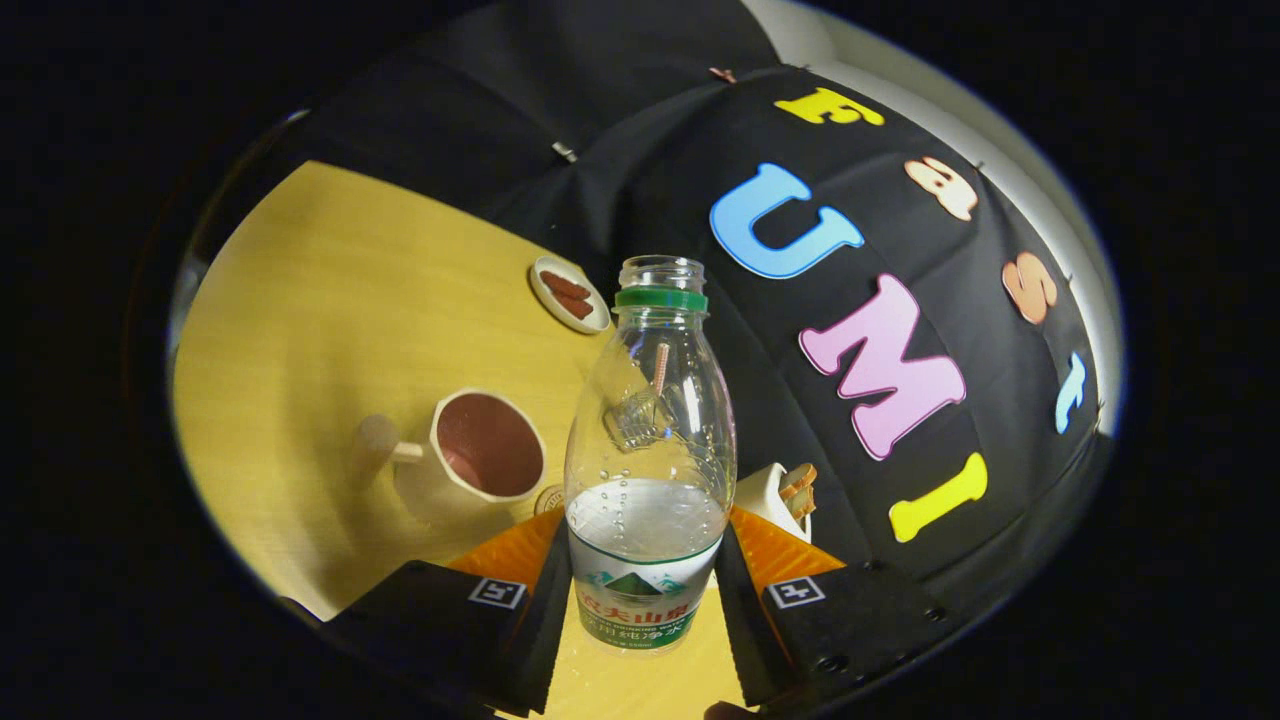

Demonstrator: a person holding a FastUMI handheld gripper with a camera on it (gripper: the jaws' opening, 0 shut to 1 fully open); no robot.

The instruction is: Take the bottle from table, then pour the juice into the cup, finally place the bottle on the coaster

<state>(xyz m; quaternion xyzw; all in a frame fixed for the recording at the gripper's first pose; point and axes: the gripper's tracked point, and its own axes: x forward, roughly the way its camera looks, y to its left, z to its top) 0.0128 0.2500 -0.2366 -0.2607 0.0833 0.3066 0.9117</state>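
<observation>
Gripper [645,590] fingers clamp the clear, uncapped plastic bottle [650,450] with a green neck ring, part-filled, lifted above the yellow wooden table [320,300]. Beyond, leftward, stands a cream mug [478,458] with dark-red interior.

The tool [645,590] grips an uncapped bottle [648,470], both fingers pressed to its sides. Just beside it stands a mug [478,455], with a toaster [780,495] close on the other side. Beyond the mug, bare bench [330,290] stretches toward a small dish [568,293].

Tool [640,560]: black housings, square fiducial markers, ribbed fingers.
</observation>
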